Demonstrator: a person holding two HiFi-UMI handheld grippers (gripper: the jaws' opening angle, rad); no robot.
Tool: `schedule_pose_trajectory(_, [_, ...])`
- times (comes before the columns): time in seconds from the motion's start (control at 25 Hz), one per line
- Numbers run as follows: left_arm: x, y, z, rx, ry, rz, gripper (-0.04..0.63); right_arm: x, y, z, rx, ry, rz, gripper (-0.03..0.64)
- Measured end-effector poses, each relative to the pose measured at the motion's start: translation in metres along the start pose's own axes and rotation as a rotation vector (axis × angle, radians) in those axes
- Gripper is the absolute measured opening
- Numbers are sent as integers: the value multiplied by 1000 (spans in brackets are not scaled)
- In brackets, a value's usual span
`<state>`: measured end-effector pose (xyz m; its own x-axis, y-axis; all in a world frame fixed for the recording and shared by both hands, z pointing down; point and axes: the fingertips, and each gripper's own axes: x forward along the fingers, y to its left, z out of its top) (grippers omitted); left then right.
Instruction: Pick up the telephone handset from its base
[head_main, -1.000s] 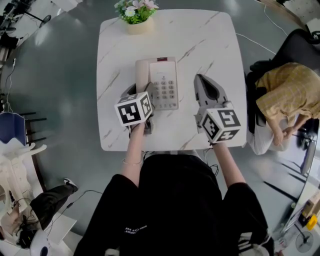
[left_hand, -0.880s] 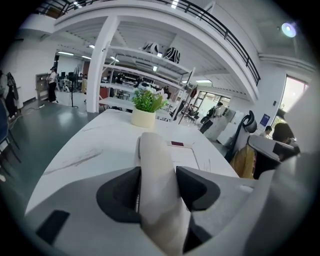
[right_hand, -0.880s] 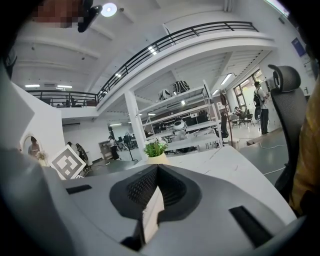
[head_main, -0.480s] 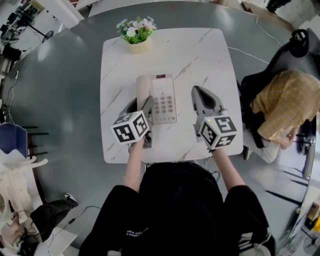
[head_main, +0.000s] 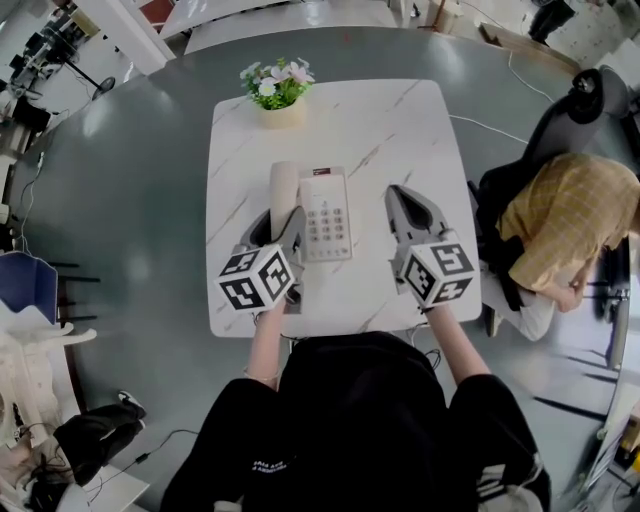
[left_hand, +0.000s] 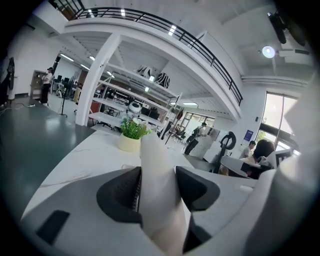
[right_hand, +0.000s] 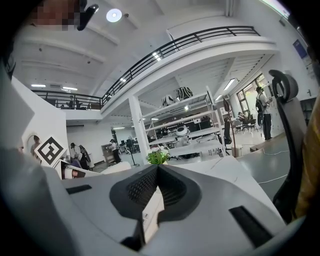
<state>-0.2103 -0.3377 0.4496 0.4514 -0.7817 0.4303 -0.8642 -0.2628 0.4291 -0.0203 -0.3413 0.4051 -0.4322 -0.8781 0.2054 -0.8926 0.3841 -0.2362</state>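
The cream handset (head_main: 284, 186) lies along the left side of the telephone base (head_main: 328, 215), whose keypad faces up on the white marble table (head_main: 400, 120). My left gripper (head_main: 283, 222) is shut on the handset's near part. In the left gripper view the handset (left_hand: 155, 160) juts forward and up between the dark pads, its far end above the tabletop. My right gripper (head_main: 398, 193) hovers to the right of the base, jaws together and holding nothing. In the right gripper view the right gripper (right_hand: 157, 169) tips meet, with a strip of the base visible below them.
A potted plant (head_main: 278, 90) stands at the table's far edge, also seen as the pot (left_hand: 131, 141). A person in a yellow shirt (head_main: 565, 225) sits in a dark chair just right of the table. Grey floor surrounds the table.
The left gripper has risen toward the camera with the handset in its jaws. The right gripper has lifted slightly and stays shut.
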Motion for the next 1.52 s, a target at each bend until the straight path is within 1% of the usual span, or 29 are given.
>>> schedule_pose_trajectory(0.36, [-29, -25, 30, 36, -114, -53, 209, -18, -3, 23, 7, -67, 27, -9])
schedule_pose_trajectory(0.6, [-51, -39, 51, 50, -192, -67, 209, -33, -3, 41, 5, -112, 41, -9])
schedule_pose_trajectory(0.88, [-71, -43, 71, 71, -271, -73, 209, -41, -6, 58, 4, -163, 53, -9])
schedule_pose_trajectory(1.12, [-85, -44, 81, 89, -312, -67, 210, -45, -2, 68, -12, -192, 62, -9])
schedule_pose_trajectory(1.28, [-95, -46, 88, 80, -345, -70, 209, -48, 1, 76, -28, -209, 67, -9])
schedule_pose_trajectory(1.52, [-107, -51, 92, 88, -380, -74, 209, -56, 0, 83, -40, -229, 67, -9])
